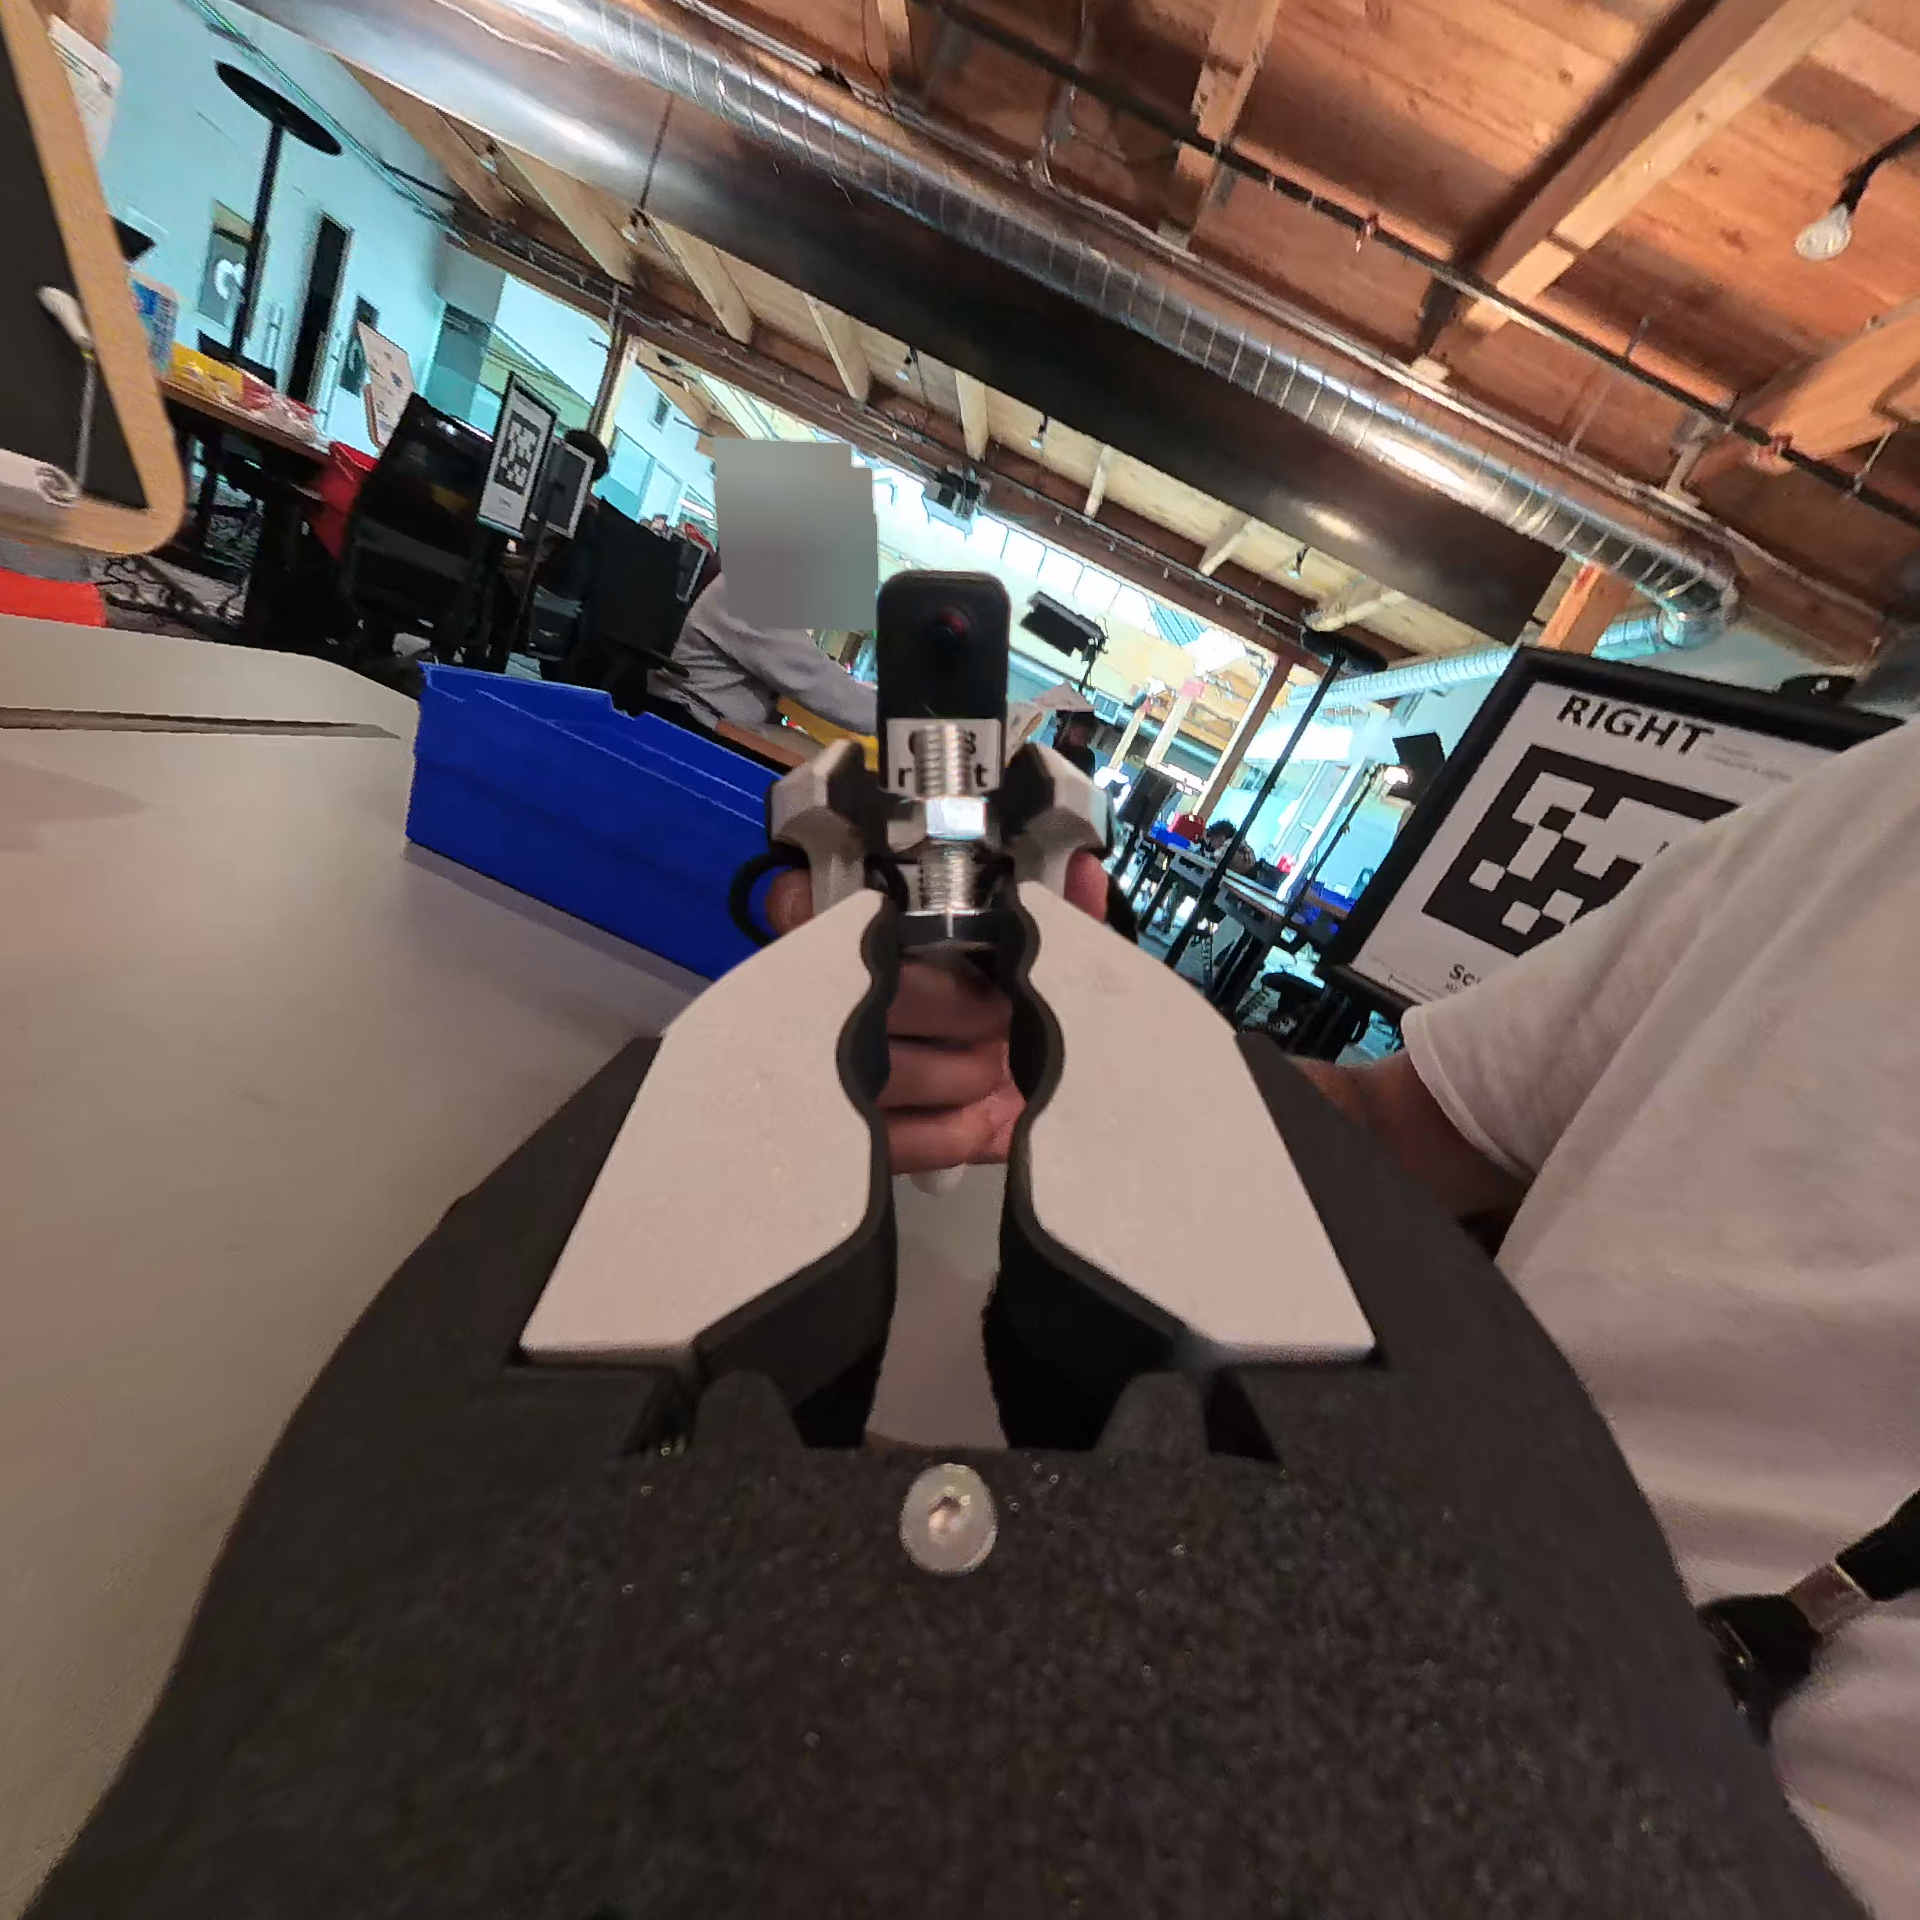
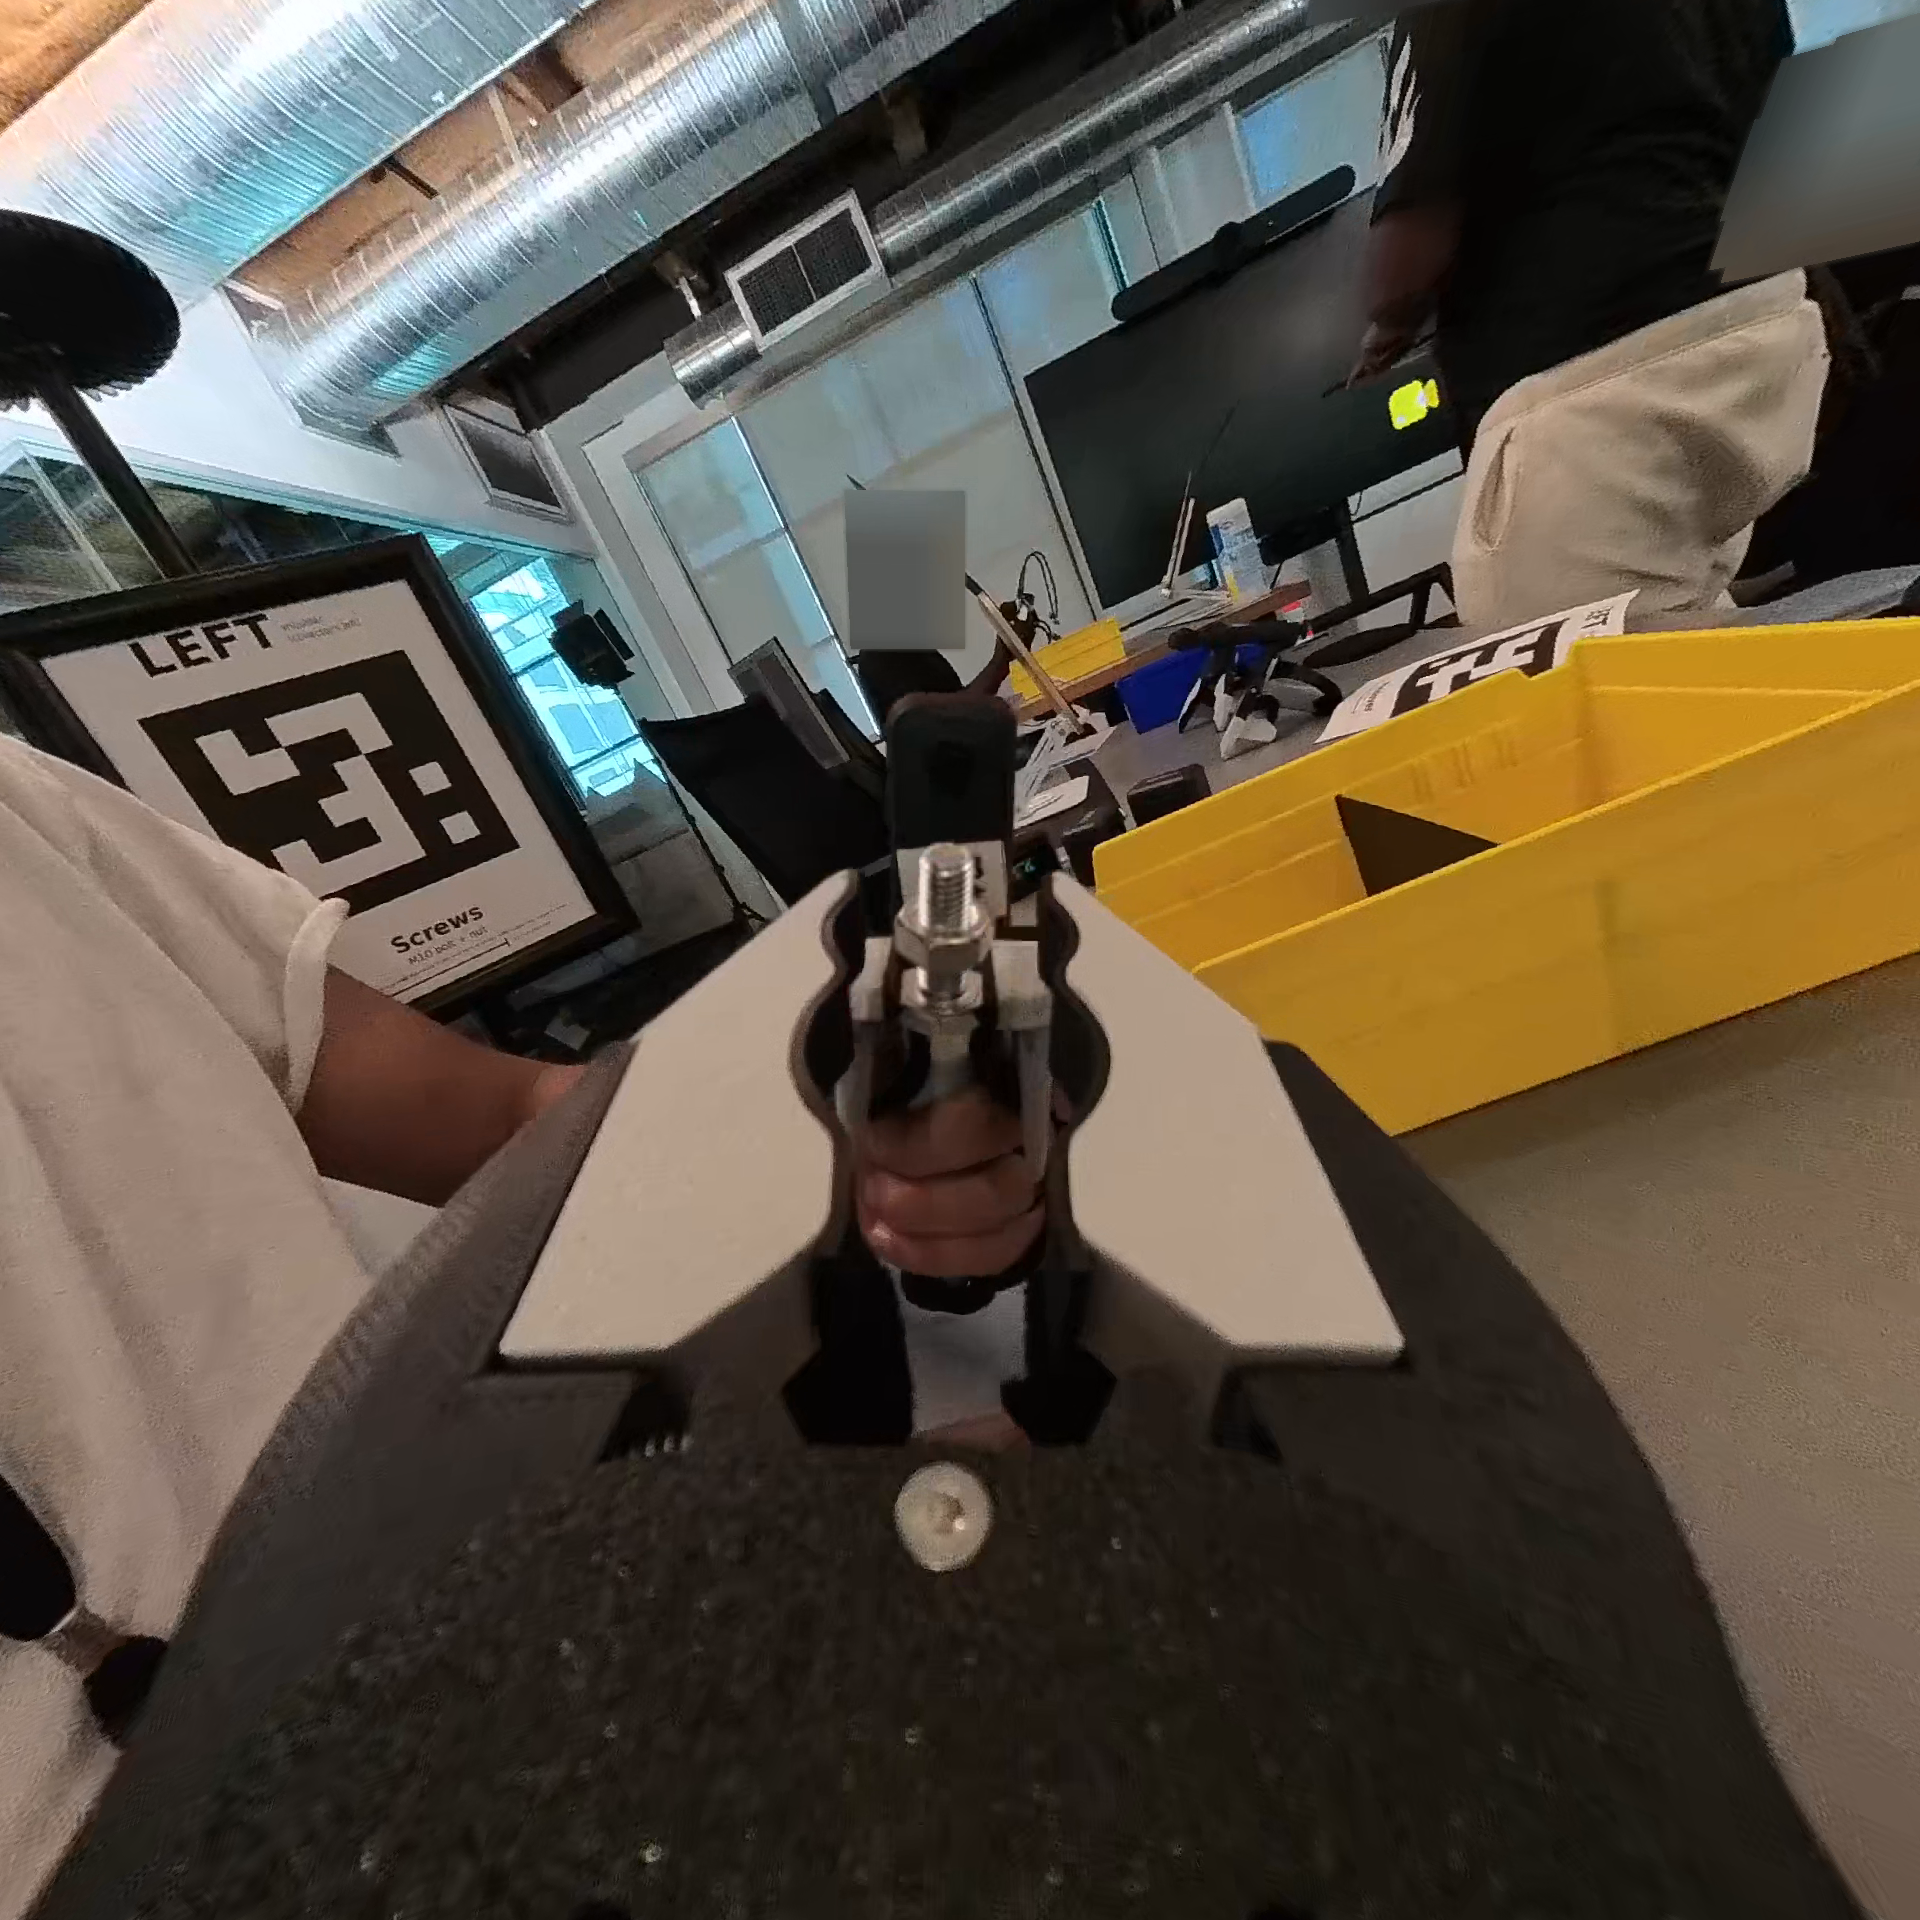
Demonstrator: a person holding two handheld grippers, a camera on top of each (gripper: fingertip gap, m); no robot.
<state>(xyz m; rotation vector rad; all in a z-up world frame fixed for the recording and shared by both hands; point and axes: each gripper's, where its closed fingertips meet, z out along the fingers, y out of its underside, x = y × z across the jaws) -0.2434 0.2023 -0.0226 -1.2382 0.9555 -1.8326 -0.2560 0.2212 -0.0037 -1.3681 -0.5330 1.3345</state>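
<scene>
Hand-held grippers meet head-on
Blue bin (image 1: 582, 800) and yellow bin (image 2: 1558, 862) flank the bolt (image 1: 940, 821); bare bench (image 1: 208, 1039) lies beside them.

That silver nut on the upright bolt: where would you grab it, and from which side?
Take the nut by two opposite flat faces, coming in level from the side. The bolt stands upright with thread above the nut, blocking the top. The right tongs hold it so; the left tongs clamp the bolt below.
</scene>
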